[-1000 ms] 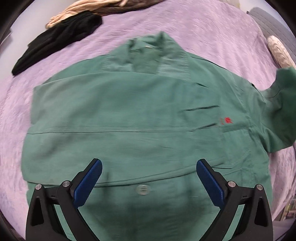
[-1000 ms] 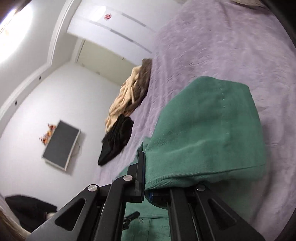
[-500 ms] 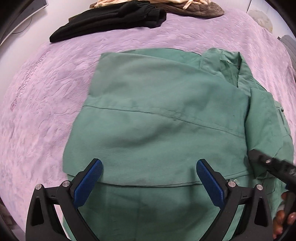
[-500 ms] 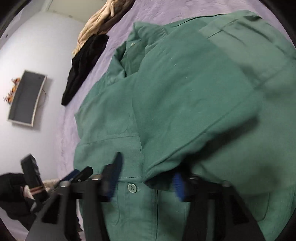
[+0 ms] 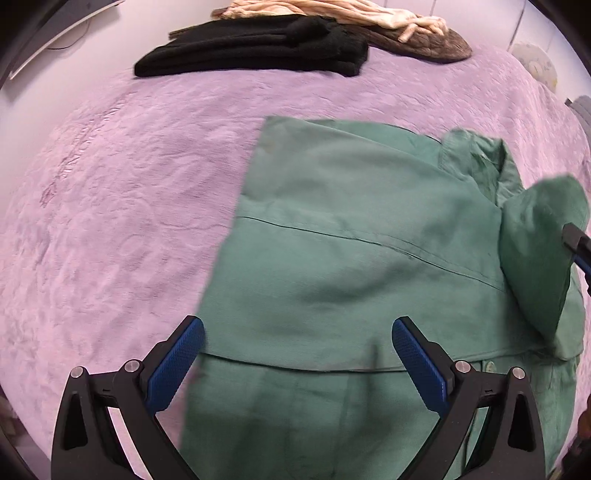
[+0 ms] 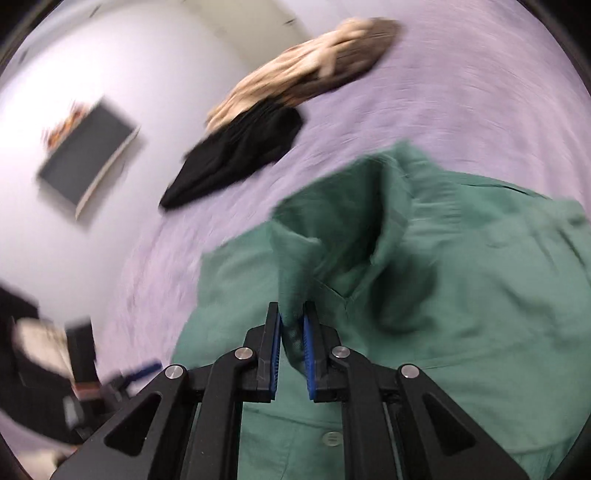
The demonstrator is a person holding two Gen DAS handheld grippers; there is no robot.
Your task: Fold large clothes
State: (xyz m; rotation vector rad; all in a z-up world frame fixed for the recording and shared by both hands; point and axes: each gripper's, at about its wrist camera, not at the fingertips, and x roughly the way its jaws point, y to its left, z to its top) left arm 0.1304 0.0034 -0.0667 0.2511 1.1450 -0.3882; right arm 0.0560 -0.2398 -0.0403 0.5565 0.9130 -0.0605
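Green woven cotton shirt (image 5: 351, 258) lies on the quilted lilac bedspread (image 5: 129, 221); left tool (image 5: 295, 350) gapes, right tool (image 6: 292, 332) closing on a fold.

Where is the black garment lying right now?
Left wrist view: the black garment lies at the bed's far edge, beside the beige clothes, beyond the green shirt.
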